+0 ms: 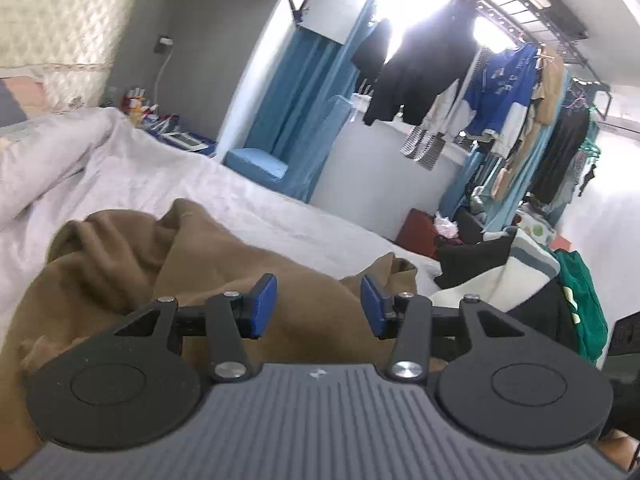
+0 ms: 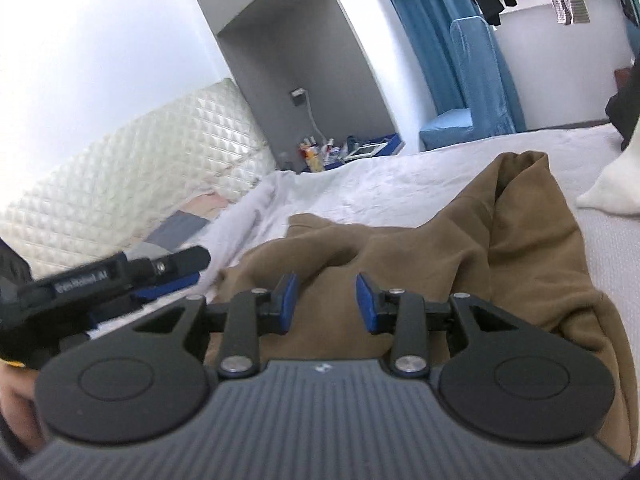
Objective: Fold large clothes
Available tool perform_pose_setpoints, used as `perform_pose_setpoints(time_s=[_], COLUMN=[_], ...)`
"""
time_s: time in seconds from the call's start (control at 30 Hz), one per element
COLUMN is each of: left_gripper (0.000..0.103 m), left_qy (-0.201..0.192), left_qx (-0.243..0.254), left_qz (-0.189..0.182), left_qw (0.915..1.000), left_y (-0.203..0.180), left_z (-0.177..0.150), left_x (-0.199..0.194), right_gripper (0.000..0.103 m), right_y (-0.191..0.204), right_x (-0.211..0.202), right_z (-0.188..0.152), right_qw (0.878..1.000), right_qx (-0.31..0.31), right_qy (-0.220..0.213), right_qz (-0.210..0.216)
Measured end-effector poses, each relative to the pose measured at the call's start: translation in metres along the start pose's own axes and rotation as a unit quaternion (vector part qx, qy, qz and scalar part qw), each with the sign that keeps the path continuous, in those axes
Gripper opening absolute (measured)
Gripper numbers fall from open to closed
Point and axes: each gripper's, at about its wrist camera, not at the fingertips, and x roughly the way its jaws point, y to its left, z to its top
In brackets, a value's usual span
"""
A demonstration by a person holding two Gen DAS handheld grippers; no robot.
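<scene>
A brown garment (image 1: 160, 264) lies crumpled in loose folds on the white bed sheet (image 1: 240, 192). My left gripper (image 1: 318, 306) hovers above its near part, jaws open, with nothing between the blue pads (image 1: 262, 306). In the right wrist view the same brown garment (image 2: 440, 248) spreads from the middle to the lower right. My right gripper (image 2: 326, 304) hangs over it, open as well, its pads (image 2: 366, 304) clear of the cloth. Neither gripper holds any fabric.
A heap of other clothes (image 1: 520, 264) sits at the bed's right end, and a white garment (image 2: 616, 188) lies nearby. Hanging laundry (image 1: 500, 92), a blue chair (image 1: 280, 160), a cluttered bedside table (image 2: 320, 152) and a quilted headboard (image 2: 140, 160) surround the bed. The other gripper's body (image 2: 80, 280) shows at left.
</scene>
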Motion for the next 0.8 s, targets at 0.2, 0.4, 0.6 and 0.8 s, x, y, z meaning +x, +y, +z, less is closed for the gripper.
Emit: perform_pose_setpoints(time_s=[0.2,0.4,0.6,0.8], left_gripper=[0.04,0.035,0.035,0.033], left_qy=[0.064,0.098,0.124,0.138], left_qx=[0.045,0.032,0.047,0.029], left_qz=[0.056,0.083,0.1,0.089], left_qw=[0.9953,0.9912,0.9862,0.986], left_y=[0.007,0.028,0.03,0.05], left_z=[-0.021,-0.041,-0.051,-0.064], left_x=[0.054,0.073,0.093,0.108], right_gripper=[0.036,0.035,0.034,0.033], right_y=[-0.003,-0.012,-0.02,-0.022], right_x=[0.043,0.051,0.066,0.074], right_z=[-0.019,-0.028,-0.037,-0.043], right_qw=[0.998,0.997,0.995,0.994], right_qx=[-0.042,-0.028,-0.016,-0.014], right_qy=[0.036,0.068,0.093,0.103], right_qz=[-0.036,-0.033,-0.04,-0.041])
